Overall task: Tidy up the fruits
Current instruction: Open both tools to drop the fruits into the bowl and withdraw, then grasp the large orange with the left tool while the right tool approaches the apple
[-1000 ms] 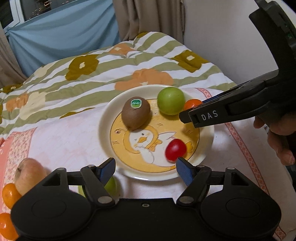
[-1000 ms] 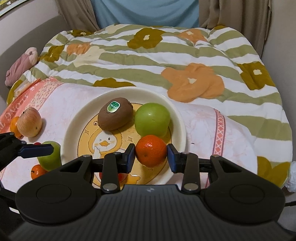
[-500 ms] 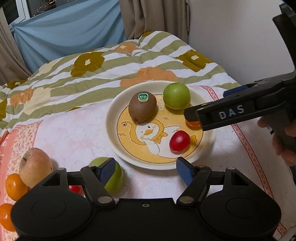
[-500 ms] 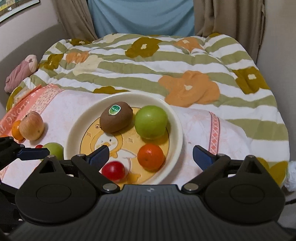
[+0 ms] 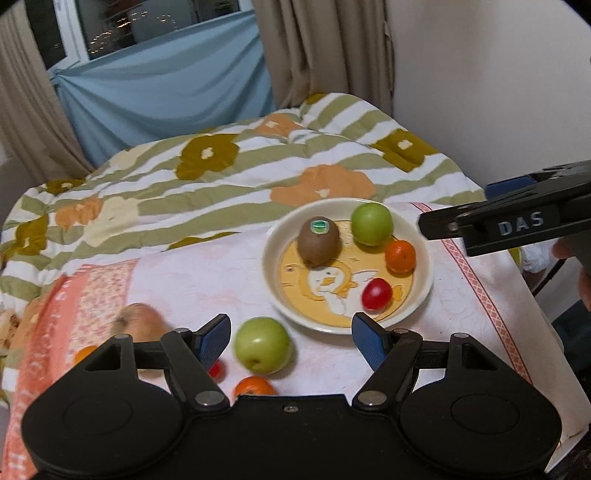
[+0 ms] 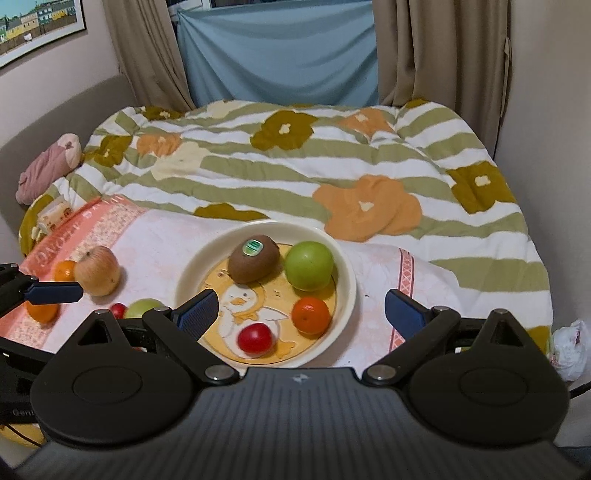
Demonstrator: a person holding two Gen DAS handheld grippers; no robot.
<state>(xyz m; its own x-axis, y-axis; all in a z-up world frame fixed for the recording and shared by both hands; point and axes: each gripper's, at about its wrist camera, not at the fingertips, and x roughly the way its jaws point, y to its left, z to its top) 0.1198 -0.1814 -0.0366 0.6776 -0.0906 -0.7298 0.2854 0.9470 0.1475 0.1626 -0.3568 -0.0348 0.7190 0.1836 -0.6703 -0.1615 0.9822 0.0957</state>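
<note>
My left gripper (image 5: 290, 341) and right gripper (image 6: 301, 308) both gape, empty. The loose green apple (image 5: 263, 345) sits just near-left of the plate (image 5: 271, 254); a careless pinch could roll it into the cherry tomato (image 5: 216, 369).

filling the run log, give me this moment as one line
plate: kiwi, apple, orange, tomato | left gripper: open | right gripper: open

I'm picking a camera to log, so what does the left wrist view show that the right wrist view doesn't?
Only the left wrist view shows the window and the whole loose green apple. Only the right wrist view shows the framed picture, the pink plush and the reddish apple sharply. Both show the plate holding kiwi, green apple, tangerine and tomato.
</note>
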